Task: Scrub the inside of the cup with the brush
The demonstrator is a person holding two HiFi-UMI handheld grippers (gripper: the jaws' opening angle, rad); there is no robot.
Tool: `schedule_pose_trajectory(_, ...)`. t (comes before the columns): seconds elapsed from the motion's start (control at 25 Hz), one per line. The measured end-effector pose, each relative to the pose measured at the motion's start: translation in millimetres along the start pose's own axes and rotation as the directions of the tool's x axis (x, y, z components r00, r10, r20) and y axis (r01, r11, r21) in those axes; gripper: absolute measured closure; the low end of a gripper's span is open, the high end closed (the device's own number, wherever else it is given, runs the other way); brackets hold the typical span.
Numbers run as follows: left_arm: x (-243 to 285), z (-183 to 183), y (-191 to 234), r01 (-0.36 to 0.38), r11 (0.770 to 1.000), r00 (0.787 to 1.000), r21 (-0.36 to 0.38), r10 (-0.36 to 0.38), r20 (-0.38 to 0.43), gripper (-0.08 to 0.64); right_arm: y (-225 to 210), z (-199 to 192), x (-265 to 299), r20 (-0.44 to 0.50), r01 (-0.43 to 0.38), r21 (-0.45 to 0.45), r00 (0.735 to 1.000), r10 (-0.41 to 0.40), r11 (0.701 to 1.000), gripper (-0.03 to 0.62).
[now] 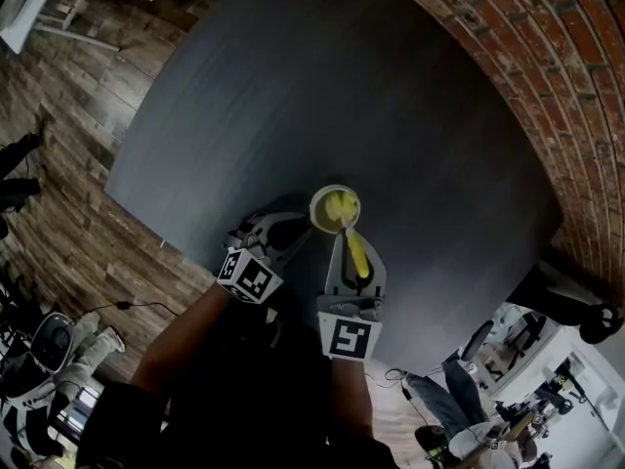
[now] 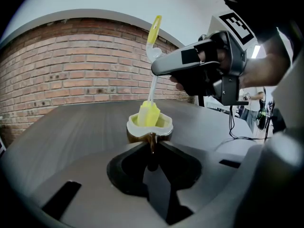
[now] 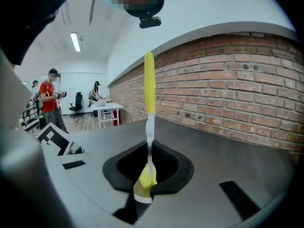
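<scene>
Closest to the camera in the head view, two dark-sleeved arms reach forward, each ending in a grey plastic tool topped by one of the black-and-white marker cubes (image 1: 350, 338). The left hand-held gripper (image 2: 152, 145) has matte black, rounded pads drawn in narrow, and they pinch a thin dark-brown piece that juts from the side of the cup (image 2: 137, 137). The right hand-held gripper (image 3: 149, 152) has its pads closed on the slim, translucent white neck of the brush (image 3: 149, 80), which stands nearly upright. The brush's smooth yellow handle rises above the jaws. Its flat yellow head (image 2: 148, 114) points down into the cup. The cup (image 1: 318, 201) is small and round, with a brown outer wall, a thick pale rim and a bright yellow inside. It stands on the desk (image 1: 342, 86) near the edge closest to the person, just ahead of both tools, with the left hand-held gripper (image 1: 293, 229) at its left and the right hand-held gripper (image 1: 349, 254) just behind it. The desk is a broad, matte, dark-grey slab with a faint grain, bare beyond the cup. Past its far side runs a red brick wall (image 1: 547, 76) with pale mortar lines. To the left lies a floor (image 1: 68, 96) of worn brown planks. Far off in the right gripper view, a person in a red top (image 3: 47, 101) stands near white tables.
</scene>
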State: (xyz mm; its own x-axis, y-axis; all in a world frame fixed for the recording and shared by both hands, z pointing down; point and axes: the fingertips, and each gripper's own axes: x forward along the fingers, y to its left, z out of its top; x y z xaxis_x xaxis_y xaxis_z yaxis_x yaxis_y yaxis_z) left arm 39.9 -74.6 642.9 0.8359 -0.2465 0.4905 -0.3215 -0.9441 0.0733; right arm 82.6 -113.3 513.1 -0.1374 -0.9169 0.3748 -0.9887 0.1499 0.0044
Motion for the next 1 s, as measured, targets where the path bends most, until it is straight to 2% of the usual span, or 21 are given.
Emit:
schedule_pose_trajectory(0.4, -0.7, -0.7, 1.3, -0.003, 1.000, 1.000, -0.005, 0.003, 0.000, 0.479, 8.4, 3.7, -1.9, -0.016, -0.106, 0.111, 0.994, 0.109, 0.988, 0.545)
schedule_pose_trajectory(0.56, -1.9, -0.7, 1.9, -0.002, 1.000, 1.000, -0.004, 0.002, 0.000, 0.479, 11.2, 1.6, -4.9, -0.059, -0.111, 0.119, 0.991, 0.118, 0.987, 0.545)
schedule_pose_trajectory(0.8, -0.8, -1.0, 1.6, -0.002, 1.000, 1.000, -0.006, 0.002, 0.001, 0.479, 2.6, -1.1, -4.4, -0.076, -0.042, 0.001, 0.996, 0.042, 0.999, 0.545)
schedule_pose_trajectory(1.0, -1.5, -0.7, 2.2, -0.002, 1.000, 1.000, -0.003, 0.002, 0.000, 0.479, -2.8, -2.2, -5.9, -0.086, 0.017, -0.084, 0.996, -0.025, 0.996, 0.543)
